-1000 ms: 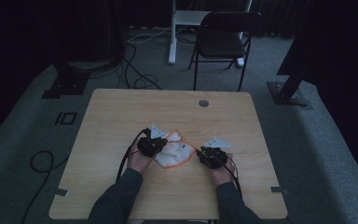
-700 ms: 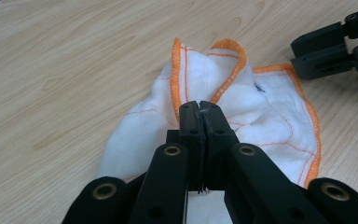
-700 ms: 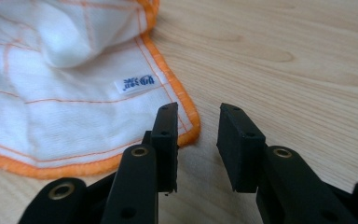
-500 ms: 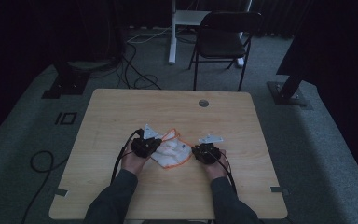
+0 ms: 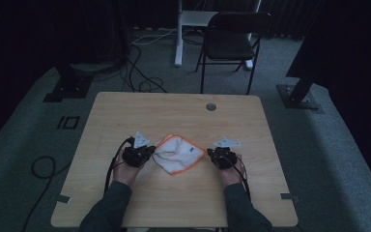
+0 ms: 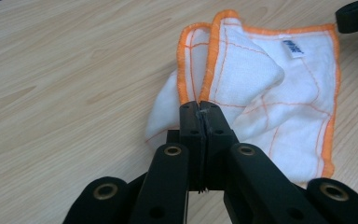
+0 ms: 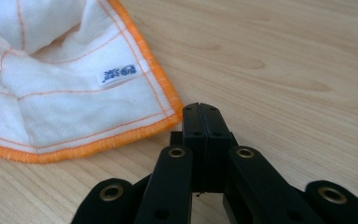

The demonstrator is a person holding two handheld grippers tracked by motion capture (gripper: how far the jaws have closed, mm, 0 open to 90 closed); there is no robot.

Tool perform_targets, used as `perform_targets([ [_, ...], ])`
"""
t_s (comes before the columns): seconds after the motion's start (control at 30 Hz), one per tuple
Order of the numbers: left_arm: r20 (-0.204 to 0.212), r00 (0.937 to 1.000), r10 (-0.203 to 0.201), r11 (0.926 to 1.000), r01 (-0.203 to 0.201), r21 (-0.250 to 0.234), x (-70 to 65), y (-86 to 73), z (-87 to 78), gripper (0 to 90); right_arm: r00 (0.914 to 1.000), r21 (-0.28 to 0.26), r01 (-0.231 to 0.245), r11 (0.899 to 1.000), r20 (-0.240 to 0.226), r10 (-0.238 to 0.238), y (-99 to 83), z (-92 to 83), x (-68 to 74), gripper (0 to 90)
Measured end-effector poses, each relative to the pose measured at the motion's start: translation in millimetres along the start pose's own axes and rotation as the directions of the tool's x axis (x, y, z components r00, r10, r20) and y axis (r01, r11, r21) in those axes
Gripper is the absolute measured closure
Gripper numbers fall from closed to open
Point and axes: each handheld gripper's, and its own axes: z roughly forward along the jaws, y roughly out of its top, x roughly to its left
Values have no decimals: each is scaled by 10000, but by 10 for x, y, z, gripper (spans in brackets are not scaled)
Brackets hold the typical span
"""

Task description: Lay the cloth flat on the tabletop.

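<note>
While both tools pinch its corners, the cloth [image 5: 178, 153] stretches corner-to-corner between them.

Dim high view; gripper views bright.

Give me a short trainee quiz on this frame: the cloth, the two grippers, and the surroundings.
1. True or false: the cloth has a blue hem.
2. Which one pinches the cloth's edge, the left gripper or the right gripper?
3. What piece of furniture stands on the floor beyond the table?

Key
1. False: the hem is orange.
2. The left gripper. The right gripper's jaws have just been closing and stand shut with nothing between them. The cloth's corner lies beside its tips.
3. A dark chair.
</note>
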Motion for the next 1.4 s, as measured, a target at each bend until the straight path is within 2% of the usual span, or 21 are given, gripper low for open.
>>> perform_targets([
  [0.07, -104, 9999, 14, 10000, -13, 25, 18, -35, -28, 898, 9998, -32, -155, 9999, -123, 154, -1, -10, -10, 900],
  [0.17, -185, 9997, -159, 9999, 159, 36, 59, -106, -72, 898, 10000, -145, -94, 9999, 19, 94, 8, -41, -9, 900],
  [0.33, -250, 9992, -302, 9995, 303, 45, 88, -213, -122, 898, 10000, -329, -64, 9994, -61, 62, 22, -104, -14, 900],
  [0.43, -313, 9986, -432, 9991, 433, 41, 107, -273, -144, 898, 9993, -389, -99, 9992, -362, 85, 23, -99, 3, 900],
  [0.53, -356, 9981, -495, 9987, 499, 109, 125, -323, -149, 898, 9933, -475, -164, 9987, -1148, 109, 29, -64, 19, 726],
  [0.6, -387, 9978, -535, 9984, 542, 170, 130, -354, -147, 898, 9921, -415, -194, 9989, -1244, 141, 38, -29, 36, 651],
  [0.73, -416, 9974, -596, 9979, 605, 218, 146, -405, -150, 897, 9833, -510, -436, 9977, -1788, 338, 84, 18, 58, 584],
  [0.87, -429, 9970, -641, 9976, 651, 233, 156, -420, -154, 898, 9696, -838, -606, 9946, -2417, 387, 140, 31, 79, 556],
  [0.97, -448, 9969, -649, 9975, 660, 244, 156, -429, -151, 897, 9592, -952, -676, 9932, -2802, 384, 157, 27, 94, 571],
  [1.07, -486, 9965, -675, 9973, 689, 267, 157, -455, -154, 897, 9469, -924, -691, 9933, -3194, 362, 150, 25, 88, 787],
  [1.1, -495, 9962, -721, 9970, 735, 260, 157, -470, -156, 897, 9463, -933, -569, 9940, -3224, 239, 146, 18, 94, 855],
  [1.13, -499, 9960, -743, 9967, 758, 277, 160, -486, -161, 897, 9500, -970, -408, 9944, -3120, 86, 141, 2, 108, 883],
  [1.2, -472, 9951, -871, 9957, 885, 282, 168, -532, -175, 897, 9584, -1005, 59, 9949, -2834, -343, 136, -39, 148, 893],
  [1.23, -472, 9951, -871, 9957, 885, 282, 168, -532, -175, 897, 9584, -1005, 59, 9949, -2834, -343, 136, -39, 148, 893],
  [1.27, -451, 9939, -1001, 9944, 1015, 285, 164, -563, -190, 897, 9615, -1083, 509, 9928, -2634, -780, 127, -77, 190, 895],
  [1.3, -418, 9936, -1046, 9939, 1059, 303, 161, -583, -202, 897, 9602, -1102, 769, 9909, -2596, -1034, 112, -117, 226, 896],
  [1.4, -347, 9934, -1097, 9926, 1114, 484, 135, -634, -237, 897, 9555, -1106, 1019, 9886, -2657, -1282, 57, -186, 289, 896],
])
